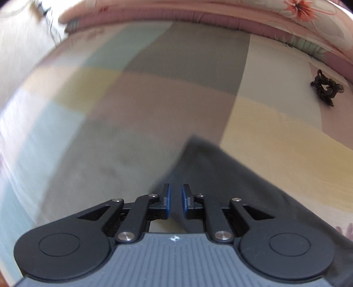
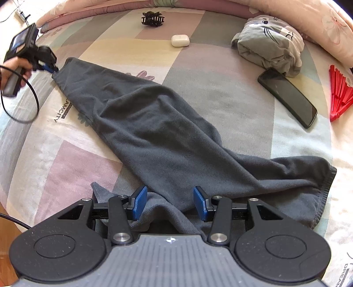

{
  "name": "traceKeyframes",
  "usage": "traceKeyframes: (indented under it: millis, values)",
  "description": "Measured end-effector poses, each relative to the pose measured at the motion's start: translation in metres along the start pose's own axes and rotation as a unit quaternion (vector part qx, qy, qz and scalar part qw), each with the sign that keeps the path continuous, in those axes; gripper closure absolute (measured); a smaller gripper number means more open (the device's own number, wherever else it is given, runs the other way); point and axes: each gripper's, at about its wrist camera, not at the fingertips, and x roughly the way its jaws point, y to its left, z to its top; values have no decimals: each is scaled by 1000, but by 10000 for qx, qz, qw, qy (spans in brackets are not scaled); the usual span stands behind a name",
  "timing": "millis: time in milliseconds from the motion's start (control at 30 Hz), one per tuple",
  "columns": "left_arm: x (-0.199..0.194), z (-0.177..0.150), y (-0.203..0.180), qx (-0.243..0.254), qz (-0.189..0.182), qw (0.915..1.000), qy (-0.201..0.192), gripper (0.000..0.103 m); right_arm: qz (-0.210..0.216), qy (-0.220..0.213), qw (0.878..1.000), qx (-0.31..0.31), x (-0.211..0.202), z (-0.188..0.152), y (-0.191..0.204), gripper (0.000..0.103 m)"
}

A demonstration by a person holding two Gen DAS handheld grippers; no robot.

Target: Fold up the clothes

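One dark grey garment (image 2: pixel 167 136) lies stretched across the patchwork bedsheet (image 2: pixel 66 167), running from a narrow corner at far left down to a broad, rumpled end at lower right. Its cloth looks soft and fleecy, creased with long diagonal folds, and a stitched hem edges the right-hand end. At the left tip, the left gripper (image 2: pixel 51 69), held in a person's hand (image 2: pixel 16 64), sits right at the pointed corner; in its own wrist view the blue pads (image 1: pixel 168 199) stand a narrow gap apart over the dark fabric (image 1: pixel 220 176), not pressing on it. Farther right, near the bottom edge, the right gripper (image 2: pixel 168 203) hangs over the bunched lower part of the garment with its jaws about half spread, fabric lying between and beneath them, unpinched. Beyond the garment rest a black hair claw (image 2: pixel 152 19), a white earbud case (image 2: pixel 180 40), a folded grey shirt (image 2: pixel 270 42), a black phone (image 2: pixel 288 97) and a red fan (image 2: pixel 339 95).
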Motion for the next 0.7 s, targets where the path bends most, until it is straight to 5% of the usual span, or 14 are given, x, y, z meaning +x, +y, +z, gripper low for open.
traceKeyframes:
  millis: [200,400,700]
  values:
    - [-19,-50,-44,785,-639,9948,-132,85,-171,-76,9997,-141,2,3,-11,52]
    - [-45,-98,-111,1830,-1621,9695,-179,80,-679,-321,9960,-481,6,18,-49,53]
    - [-60,-150,-166,2998,-1664,9393,-151,76,-1154,219,9870,-1100,53,42,-129,56]
